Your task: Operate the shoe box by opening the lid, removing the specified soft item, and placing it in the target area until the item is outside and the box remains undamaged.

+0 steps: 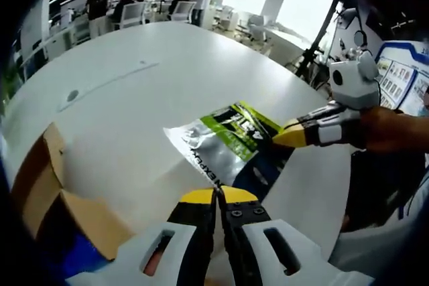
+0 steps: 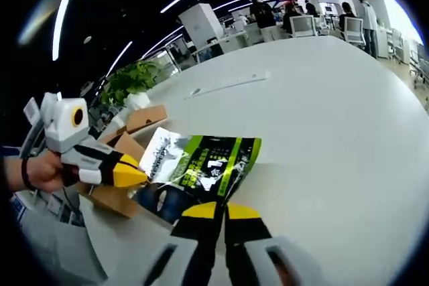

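A soft pouch (image 1: 224, 140), silver, green and dark blue with printed text, is held over the white table (image 1: 134, 92). My left gripper (image 1: 218, 196) is shut, its yellow tips pinching the pouch's near silver edge. My right gripper (image 1: 287, 137) comes in from the right, shut on the pouch's green end. In the right gripper view the pouch (image 2: 204, 162) lies just ahead of my right gripper (image 2: 220, 211), and my left gripper (image 2: 133, 175) meets its silver corner. The brown cardboard shoe box (image 1: 43, 182) stands open at the lower left, also seen as the box (image 2: 131, 135) behind the pouch.
The round white table (image 2: 322, 118) stretches wide beyond the pouch. A person's hand (image 2: 40, 172) holds the left gripper. Desks, chairs and several people (image 1: 100, 1) are at the far side of the room. A green plant (image 2: 131, 82) stands behind the box.
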The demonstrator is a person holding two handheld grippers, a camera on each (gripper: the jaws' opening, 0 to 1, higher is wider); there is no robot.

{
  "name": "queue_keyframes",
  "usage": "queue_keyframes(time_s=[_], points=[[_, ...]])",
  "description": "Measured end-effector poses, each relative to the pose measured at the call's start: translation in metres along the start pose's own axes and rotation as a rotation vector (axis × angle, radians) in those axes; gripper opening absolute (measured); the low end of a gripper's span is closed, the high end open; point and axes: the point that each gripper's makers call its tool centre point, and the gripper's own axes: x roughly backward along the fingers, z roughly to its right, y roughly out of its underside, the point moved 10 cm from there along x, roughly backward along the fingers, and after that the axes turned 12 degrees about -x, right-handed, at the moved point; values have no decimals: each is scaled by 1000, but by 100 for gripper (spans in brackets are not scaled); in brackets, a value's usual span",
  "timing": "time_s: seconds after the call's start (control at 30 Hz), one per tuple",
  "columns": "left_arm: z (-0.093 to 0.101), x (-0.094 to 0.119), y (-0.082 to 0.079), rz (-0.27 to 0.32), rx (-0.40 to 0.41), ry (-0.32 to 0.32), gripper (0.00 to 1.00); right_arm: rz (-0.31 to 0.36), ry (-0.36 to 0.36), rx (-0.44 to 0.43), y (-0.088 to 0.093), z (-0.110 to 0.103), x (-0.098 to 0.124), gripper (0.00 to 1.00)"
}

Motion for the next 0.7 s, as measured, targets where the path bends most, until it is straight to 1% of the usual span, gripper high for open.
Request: queue_keyframes(time_s=[0.3, 0.43, 0.7], points=[[1, -7, 0, -28, -32, -5, 0, -10, 6, -2, 1, 6, -4, 0], [4, -10, 1, -57, -54, -10, 0, -12, 9, -5, 1, 8, -7, 0], [9, -11, 0, -84, -54, -9, 0, -15, 11, -15, 3, 11, -8, 0]])
